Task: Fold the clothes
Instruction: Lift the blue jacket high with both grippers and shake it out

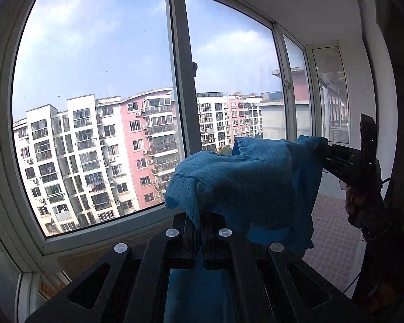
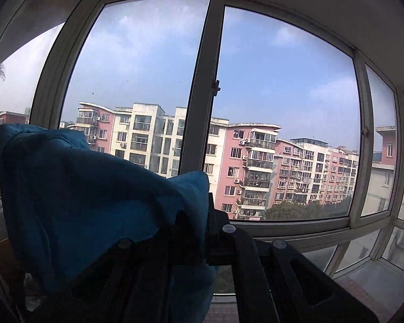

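The garment (image 1: 245, 177) hung stretched between the left gripper (image 1: 199, 226) and the right gripper (image 1: 326, 154), both before the window (image 1: 179, 80), with apartment blocks (image 1: 99, 145) beyond the glass.

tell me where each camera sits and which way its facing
Left wrist: sits on the left gripper, facing a big window with apartment blocks outside; its own fingers are shut on the blue garment, and at right the right gripper and the person's hand show.
Right wrist: sits on the right gripper, facing the same window; its fingers pinch the blue garment, which drapes off to the left.
Shared: the garment held up between both grippers, the window, and the pink and white buildings.
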{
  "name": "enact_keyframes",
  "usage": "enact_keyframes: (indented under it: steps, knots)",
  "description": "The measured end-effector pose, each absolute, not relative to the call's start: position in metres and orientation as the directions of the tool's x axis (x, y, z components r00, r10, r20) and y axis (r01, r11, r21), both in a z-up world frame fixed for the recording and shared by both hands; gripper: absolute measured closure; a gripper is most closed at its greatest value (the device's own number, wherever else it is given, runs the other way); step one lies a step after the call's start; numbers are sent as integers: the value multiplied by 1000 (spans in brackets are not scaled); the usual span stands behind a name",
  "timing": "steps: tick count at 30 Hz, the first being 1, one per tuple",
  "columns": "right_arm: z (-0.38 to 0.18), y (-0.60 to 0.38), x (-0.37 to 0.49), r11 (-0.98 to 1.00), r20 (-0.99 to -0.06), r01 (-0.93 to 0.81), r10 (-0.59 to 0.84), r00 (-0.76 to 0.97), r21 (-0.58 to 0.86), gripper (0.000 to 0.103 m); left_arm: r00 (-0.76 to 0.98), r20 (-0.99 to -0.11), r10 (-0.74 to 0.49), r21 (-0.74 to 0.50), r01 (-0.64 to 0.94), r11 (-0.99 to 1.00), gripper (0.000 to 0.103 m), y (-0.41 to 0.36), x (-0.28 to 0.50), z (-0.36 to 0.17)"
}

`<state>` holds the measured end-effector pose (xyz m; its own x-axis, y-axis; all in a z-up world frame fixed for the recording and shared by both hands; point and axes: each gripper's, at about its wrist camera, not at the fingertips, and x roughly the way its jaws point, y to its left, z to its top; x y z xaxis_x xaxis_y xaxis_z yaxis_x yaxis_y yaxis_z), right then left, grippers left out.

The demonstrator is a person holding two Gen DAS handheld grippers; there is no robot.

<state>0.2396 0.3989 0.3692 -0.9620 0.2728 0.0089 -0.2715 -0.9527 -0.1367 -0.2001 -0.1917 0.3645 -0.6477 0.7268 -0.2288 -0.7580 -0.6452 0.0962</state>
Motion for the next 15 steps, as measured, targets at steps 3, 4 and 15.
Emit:
enact_keyframes:
  steps: [3,4,15]
  knots:
    - [381,424,273,-948,36,-295,293,-956,-122,101,-638,-211,740,118,-768,-629,102,-165,-175,379]
    - [384,433,283,-946,38,-300,298,-954,-124,101,-637,-207,743,125,-770,-626,102,-156,-167,382]
    - [348,551,325,-940,-106,-299,319,-942,-166,101,-588,-258,767,136,-808,-574,101,-60,-107,373]
